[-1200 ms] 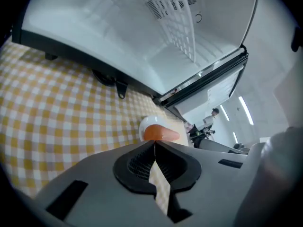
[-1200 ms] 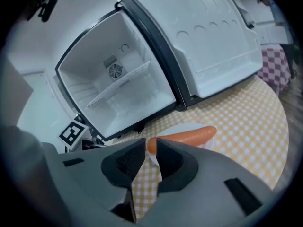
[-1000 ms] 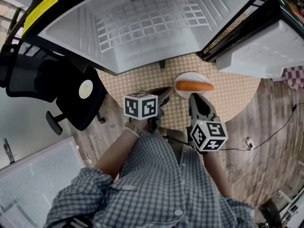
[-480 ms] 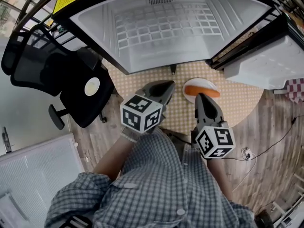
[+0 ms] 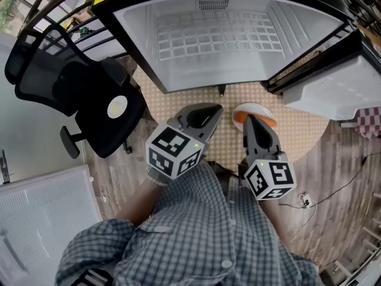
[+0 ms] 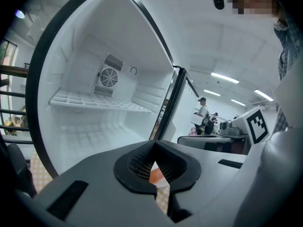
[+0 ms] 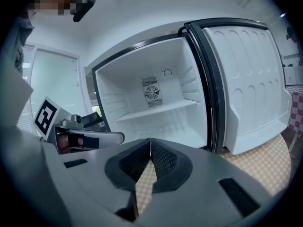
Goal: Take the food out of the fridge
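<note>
Claws closed, left claw (image 5: 209, 111) beside right claw (image 5: 249, 120), before fridge (image 5: 214, 40).

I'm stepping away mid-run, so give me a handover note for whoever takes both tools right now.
Left tool: shut, holding nothing.
Right tool: shut, holding nothing.
Fridge: door open, shelf bare, no food seen inside.
Orange food lies on the white plate, on the checked mat in front of the fridge.
Done: the food looks to be out.
Left: probably only closing the door.

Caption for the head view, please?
Shut left gripper and right gripper before open white fridge; orange food on white plate.
</note>
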The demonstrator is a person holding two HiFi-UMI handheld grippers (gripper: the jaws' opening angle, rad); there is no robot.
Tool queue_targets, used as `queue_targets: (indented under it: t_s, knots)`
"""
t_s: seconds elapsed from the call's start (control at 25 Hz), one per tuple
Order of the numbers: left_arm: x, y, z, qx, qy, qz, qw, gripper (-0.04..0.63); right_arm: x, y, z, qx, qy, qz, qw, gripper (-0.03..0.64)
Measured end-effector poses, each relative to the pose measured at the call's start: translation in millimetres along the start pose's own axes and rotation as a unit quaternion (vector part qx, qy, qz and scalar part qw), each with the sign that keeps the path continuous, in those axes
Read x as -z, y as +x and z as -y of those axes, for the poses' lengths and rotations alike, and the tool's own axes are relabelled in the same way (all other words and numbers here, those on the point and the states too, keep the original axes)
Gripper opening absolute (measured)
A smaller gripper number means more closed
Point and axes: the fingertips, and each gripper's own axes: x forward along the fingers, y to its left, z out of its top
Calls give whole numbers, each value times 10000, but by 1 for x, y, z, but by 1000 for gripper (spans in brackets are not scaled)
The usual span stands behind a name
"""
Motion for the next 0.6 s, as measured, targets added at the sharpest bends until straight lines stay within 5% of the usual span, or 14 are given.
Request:
queue_targets:
  t_s: [0.6]
  knots:
    - [3, -5, 13, 87, 165, 27, 9998, 6, 3, 2, -14, -320, 73, -36, 9995, 11]
